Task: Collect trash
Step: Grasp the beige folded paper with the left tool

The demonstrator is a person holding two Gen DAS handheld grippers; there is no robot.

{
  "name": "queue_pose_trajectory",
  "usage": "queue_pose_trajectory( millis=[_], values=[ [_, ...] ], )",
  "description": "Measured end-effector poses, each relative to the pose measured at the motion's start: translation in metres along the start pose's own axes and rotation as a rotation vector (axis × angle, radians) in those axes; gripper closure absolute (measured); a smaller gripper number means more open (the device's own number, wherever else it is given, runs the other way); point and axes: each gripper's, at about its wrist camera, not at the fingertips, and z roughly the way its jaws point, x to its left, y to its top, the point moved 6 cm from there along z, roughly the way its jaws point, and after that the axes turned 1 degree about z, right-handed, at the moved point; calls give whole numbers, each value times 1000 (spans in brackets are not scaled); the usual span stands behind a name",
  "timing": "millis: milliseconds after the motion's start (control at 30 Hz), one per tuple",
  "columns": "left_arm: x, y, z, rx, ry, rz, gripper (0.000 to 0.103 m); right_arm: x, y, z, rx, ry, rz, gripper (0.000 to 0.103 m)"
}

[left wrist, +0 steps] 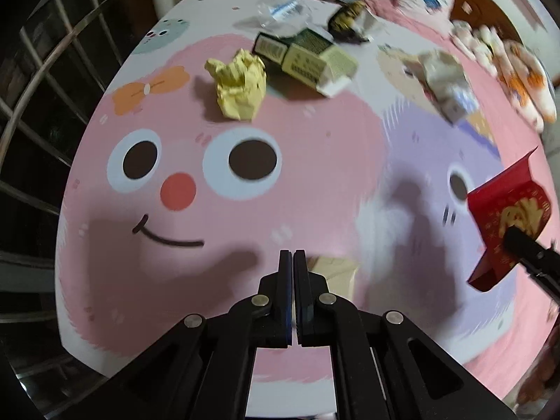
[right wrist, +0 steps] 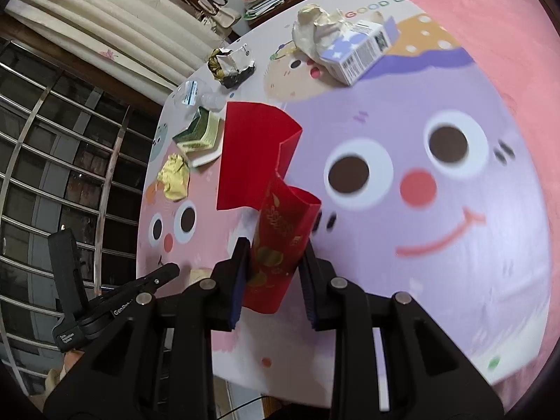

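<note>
In the left wrist view, the left tool (left wrist: 291, 257) sits at lower centre with its two fingers pressed together and nothing between them. A tan paper piece (left wrist: 337, 273) lies on the worktop (left wrist: 315, 182) just beyond the fingertips. At upper centre are a crumpled yellow paper ball (left wrist: 239, 85) and, just right of it, a green and cream carton (left wrist: 308, 57); its printing is too blurred to read. At the right edge, a red envelope (left wrist: 507, 217) with a gold emblem is held above the worktop.

In the right wrist view, the left tool's body at lower left carries partial lettering "Gen". At centre, the right tool (right wrist: 273, 259) is clenched on the red envelope, whose gold characters are illegible. At upper right, a small white and purple box (right wrist: 360, 52) with a barcode rests against crumpled cream paper (right wrist: 315, 28). The worktop print reads "GOOD L", cut off.
</note>
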Motion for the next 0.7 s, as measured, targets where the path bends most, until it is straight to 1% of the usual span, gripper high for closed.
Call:
queue_pose_trajectory(
  millis=[100,133,167,233,267,300,333,433,533,567,600,633,700],
  values=[
    [3,-17,1,17,-13,25,101,-2,-24,-9,-21,-12,24,79],
    [5,-21,0,22,-22,27,101,-2,-27,-9,-23,-15,32,79],
    [6,-25,0,30,-27,28,97,-3,-35,-12,-28,-17,46,79],
    [10,-34,-1,45,-42,22,77,-3,-45,-16,-38,-21,60,79],
    [11,-38,-2,45,-52,10,56,-3,-47,-17,-41,-23,61,79],
    [11,-39,-2,42,-60,0,42,-3,-50,-18,-45,-25,62,79],
    [11,-40,-3,38,-71,-11,38,-3,-51,-19,-48,-25,63,79],
    [6,-42,-6,39,-104,-33,37,-2,-53,-21,-56,-27,57,78],
    [1,-42,-4,50,-96,-53,34,-3,-48,-21,-54,-27,50,79],
    [-1,-41,-3,53,-90,-68,29,-3,-46,-21,-53,-27,45,79],
    [-3,-39,-2,55,-90,-83,21,-3,-43,-21,-53,-31,33,78],
    [-4,-37,-1,55,-91,-100,18,-3,-39,-20,-53,-32,27,79],
    [-9,-32,2,52,-89,-127,17,-3,-32,-18,-46,-28,19,78]
  ],
)
